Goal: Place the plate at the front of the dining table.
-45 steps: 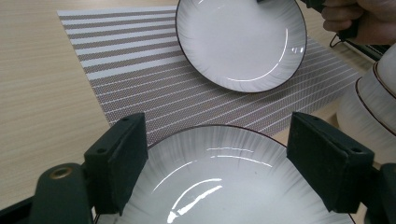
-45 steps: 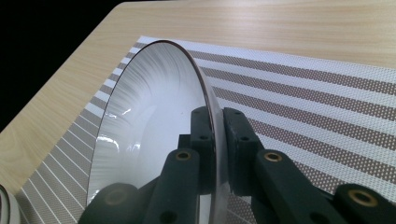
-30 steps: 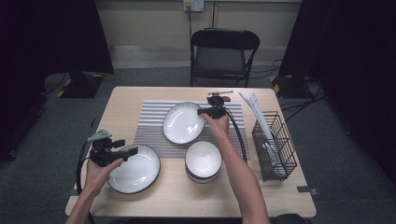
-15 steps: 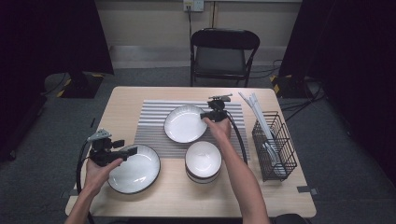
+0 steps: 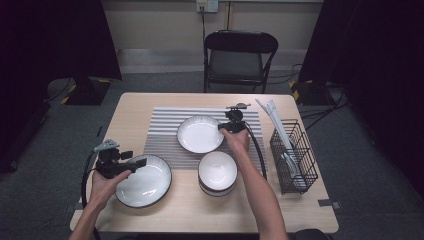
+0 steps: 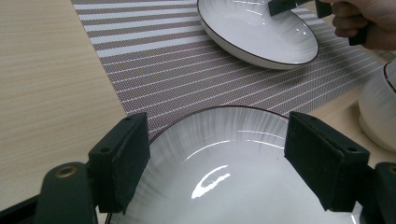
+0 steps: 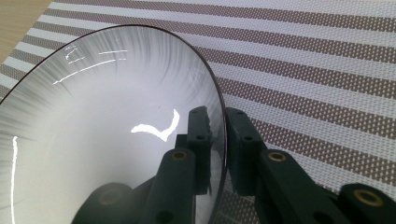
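On the light wooden table lies a striped placemat, and on it sits a white plate with a thin dark rim. The right gripper has that plate by its right edge — in the right gripper view the two black jaws stand either side of the rim, one inside the plate and one outside, drawn narrow and pinching it; they have just been closing a little further on the rim. In the left gripper view the plate's near edge rests on the mat, and I cannot tell whether the gripped side is raised. The left gripper hangs over the left edge of a second, larger dark-rimmed plate, which sits on bare wood at the front left, just touching the mat's corner. Its jaws are spread wide with nothing clamped between them, the plate's far rim showing in the gap below. Between the person's forearms, in front of the mat, stands a stack of white bowls, near both plates but apart from them. At the right of the table a black wire basket holds white utensils — chopsticks lean out of its top.
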The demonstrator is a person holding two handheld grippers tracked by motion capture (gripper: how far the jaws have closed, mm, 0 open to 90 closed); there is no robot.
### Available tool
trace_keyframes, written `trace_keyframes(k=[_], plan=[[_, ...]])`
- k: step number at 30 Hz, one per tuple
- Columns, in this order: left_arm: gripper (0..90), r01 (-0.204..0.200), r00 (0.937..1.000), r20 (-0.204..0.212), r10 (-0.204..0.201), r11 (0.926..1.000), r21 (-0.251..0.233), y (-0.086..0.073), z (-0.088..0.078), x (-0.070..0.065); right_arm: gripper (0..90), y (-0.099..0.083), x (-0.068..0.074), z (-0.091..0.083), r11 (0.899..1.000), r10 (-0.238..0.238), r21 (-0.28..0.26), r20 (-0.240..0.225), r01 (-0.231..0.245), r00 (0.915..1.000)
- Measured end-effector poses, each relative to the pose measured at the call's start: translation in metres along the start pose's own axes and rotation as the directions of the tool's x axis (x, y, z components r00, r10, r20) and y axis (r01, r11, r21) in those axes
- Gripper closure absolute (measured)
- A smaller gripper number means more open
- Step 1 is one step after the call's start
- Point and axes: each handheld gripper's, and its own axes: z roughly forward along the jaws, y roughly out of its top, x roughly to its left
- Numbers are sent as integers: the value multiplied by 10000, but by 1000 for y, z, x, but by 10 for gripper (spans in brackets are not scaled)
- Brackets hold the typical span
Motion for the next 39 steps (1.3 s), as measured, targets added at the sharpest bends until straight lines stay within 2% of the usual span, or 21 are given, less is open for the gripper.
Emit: trace_keyframes(k=[7,9,13,16,22,31,33,39], plan=[[225,-54,10000,-46,54,9999,96,-1,0,1,759,-1,2,-1,9999,-110,20,46,110,9999],[226,-120,9999,-49,121,9999,98,-1,0,1,745,-2,2,-3,9999,-94,-74,-38,94,9999],[227,-1,10000,-91,2,10000,83,-1,0,0,706,-4,3,-4,9998,-107,-152,-156,105,9998],[227,-116,9998,-158,120,9997,220,-2,0,1,663,-5,4,-5,9999,-83,-116,-241,80,9997],[227,0,9996,-273,5,9998,183,-5,-1,3,607,-4,5,-9,9997,-92,-245,-356,84,9993],[227,155,9986,-509,-150,9998,90,-7,-7,9,572,-1,5,-22,9987,-69,-515,-575,39,9983],[230,163,9985,-530,-159,9998,82,-8,-7,9,562,1,2,-30,9964,107,-832,-812,-175,9966],[243,184,9979,-623,-175,9997,129,-8,-8,11,556,3,5,-39,9958,-195,-914,-885,114,9959]])
